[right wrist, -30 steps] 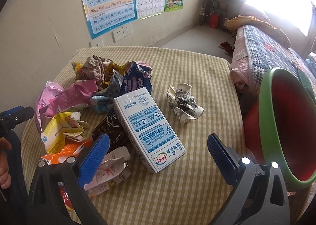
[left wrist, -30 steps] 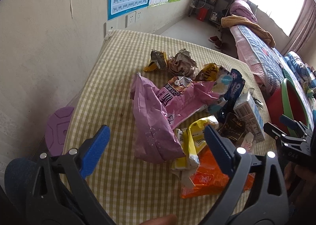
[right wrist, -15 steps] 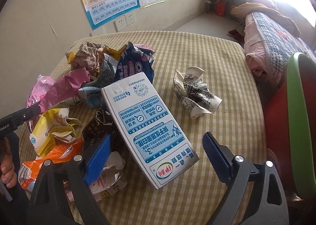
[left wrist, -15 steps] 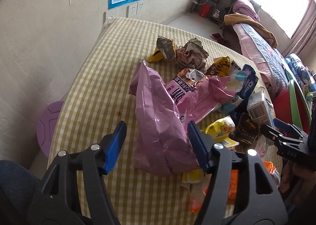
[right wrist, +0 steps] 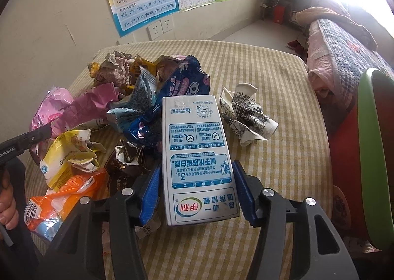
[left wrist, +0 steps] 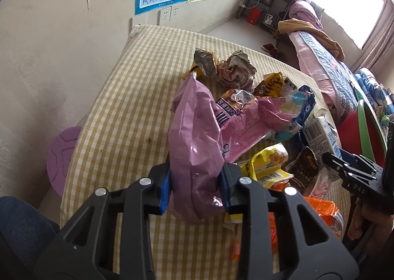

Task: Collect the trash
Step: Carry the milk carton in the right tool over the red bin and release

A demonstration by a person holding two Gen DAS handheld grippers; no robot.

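A heap of wrappers lies on the checked table (left wrist: 128, 112). My left gripper (left wrist: 195, 190) is shut on the near end of a large pink plastic bag (left wrist: 197, 142). My right gripper (right wrist: 197, 190) is shut on the sides of a white and blue milk carton (right wrist: 197, 154), which lies flat on the table (right wrist: 283, 169). The pink bag (right wrist: 73, 107) also shows at the left in the right wrist view. A crumpled black-and-white paper cup (right wrist: 246, 115) lies just right of the carton. A red bin with a green rim (right wrist: 369, 157) stands at the table's right edge.
Yellow (left wrist: 268, 164), orange (right wrist: 66, 196), dark blue (right wrist: 179, 93) and brown (left wrist: 236, 70) wrappers are piled between the two grippers. A purple stool (left wrist: 61, 154) stands left of the table by the wall. A bed (left wrist: 325, 68) lies beyond the table.
Both grippers moved forward and closed: the left onto the pink bag, the right onto the milk carton. Both were open a second ago.
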